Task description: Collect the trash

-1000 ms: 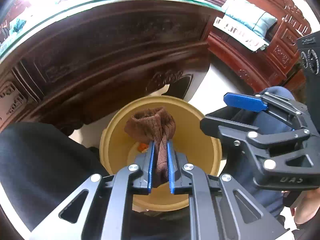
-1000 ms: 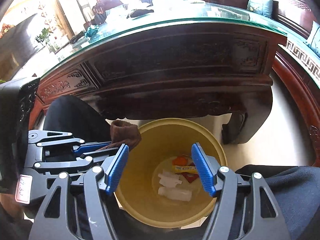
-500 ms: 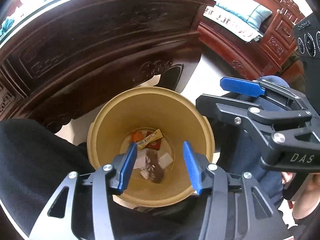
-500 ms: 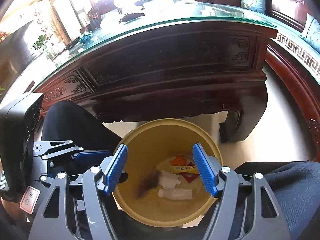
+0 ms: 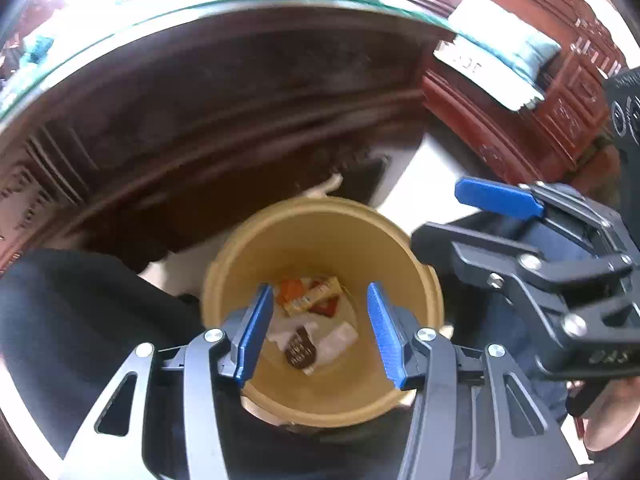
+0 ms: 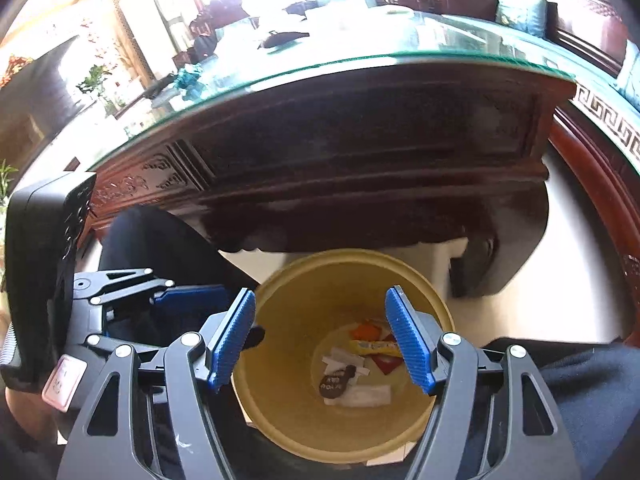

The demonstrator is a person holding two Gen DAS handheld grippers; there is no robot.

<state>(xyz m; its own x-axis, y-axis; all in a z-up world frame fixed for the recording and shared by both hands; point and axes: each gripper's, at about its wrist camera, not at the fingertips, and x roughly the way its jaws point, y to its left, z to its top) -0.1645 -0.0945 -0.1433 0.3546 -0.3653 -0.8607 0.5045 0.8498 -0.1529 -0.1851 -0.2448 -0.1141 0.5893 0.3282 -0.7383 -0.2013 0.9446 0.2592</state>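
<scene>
A yellow waste bin stands on the floor below both grippers; it also shows in the right wrist view. A brown cloth scrap lies at its bottom among white papers and orange and yellow wrappers; the scrap also shows in the right wrist view. My left gripper is open and empty above the bin. My right gripper is open and empty above the bin too, and shows at the right of the left wrist view.
A dark carved wooden table with a glass top stands just behind the bin. The person's dark-trousered legs flank the bin. Red wooden seating with cushions is at the right. Pale floor lies beside the table leg.
My left gripper opened and let go of the brown cloth scrap, which dropped to the bottom of the bin. Both grippers stay above the bin.
</scene>
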